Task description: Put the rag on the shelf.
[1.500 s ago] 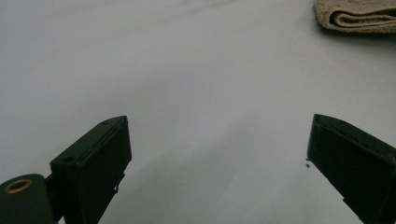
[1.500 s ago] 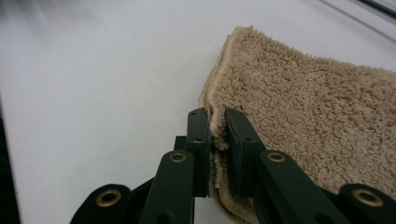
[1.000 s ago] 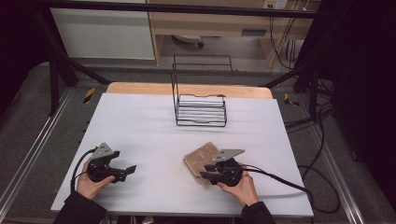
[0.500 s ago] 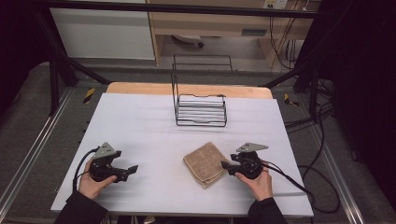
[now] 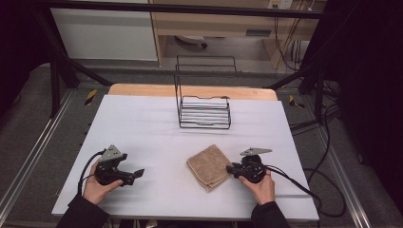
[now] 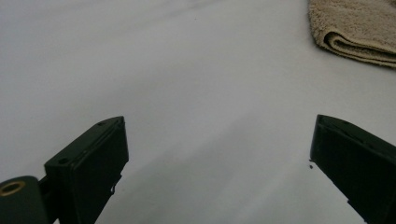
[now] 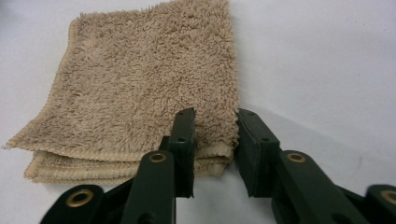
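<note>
Right gripper: jaws just closing, pinching folded beige towel corner between fingers. Left gripper: jaws spread wide, nothing between.

Black wire rack stands upright at far middle of worktop, tall back frame rising behind low basket part. White sheet covers worktop (bare wood strip shows along far edge). Pale cabinet beyond, far left. Cables trail over floor at right.
</note>
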### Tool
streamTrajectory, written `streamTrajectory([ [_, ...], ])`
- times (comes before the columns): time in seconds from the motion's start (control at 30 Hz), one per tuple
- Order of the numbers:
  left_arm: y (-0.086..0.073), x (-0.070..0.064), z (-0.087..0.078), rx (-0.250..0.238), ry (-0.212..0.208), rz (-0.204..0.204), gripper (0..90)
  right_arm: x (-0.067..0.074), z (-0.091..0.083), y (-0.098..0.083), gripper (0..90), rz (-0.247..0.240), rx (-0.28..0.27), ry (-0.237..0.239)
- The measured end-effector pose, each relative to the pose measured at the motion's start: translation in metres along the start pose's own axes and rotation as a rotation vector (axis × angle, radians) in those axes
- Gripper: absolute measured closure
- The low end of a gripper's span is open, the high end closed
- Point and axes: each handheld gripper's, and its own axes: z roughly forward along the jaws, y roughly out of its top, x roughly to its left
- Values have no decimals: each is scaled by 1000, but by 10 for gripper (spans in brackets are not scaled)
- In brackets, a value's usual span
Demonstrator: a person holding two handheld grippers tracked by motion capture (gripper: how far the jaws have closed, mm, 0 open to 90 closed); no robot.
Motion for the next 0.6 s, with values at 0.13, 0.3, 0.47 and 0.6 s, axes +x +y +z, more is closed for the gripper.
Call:
streamTrajectory([
  [0.13, 5, -6, 4, 1, -5, -3, 43, 1, 0, -1, 759, 23, 3, 2],
  [0.3, 15, -16, 10, 9, -15, 3, 45, 2, 0, -1, 829, 33, 1, 9],
  [0.47, 28, -30, 20, 20, -25, 20, 63, 2, -2, 1, 852, 30, 6, 13],
  [0.6, 38, -41, 28, 30, -28, 38, 84, 4, -3, 4, 855, 12, 2, 3],
])
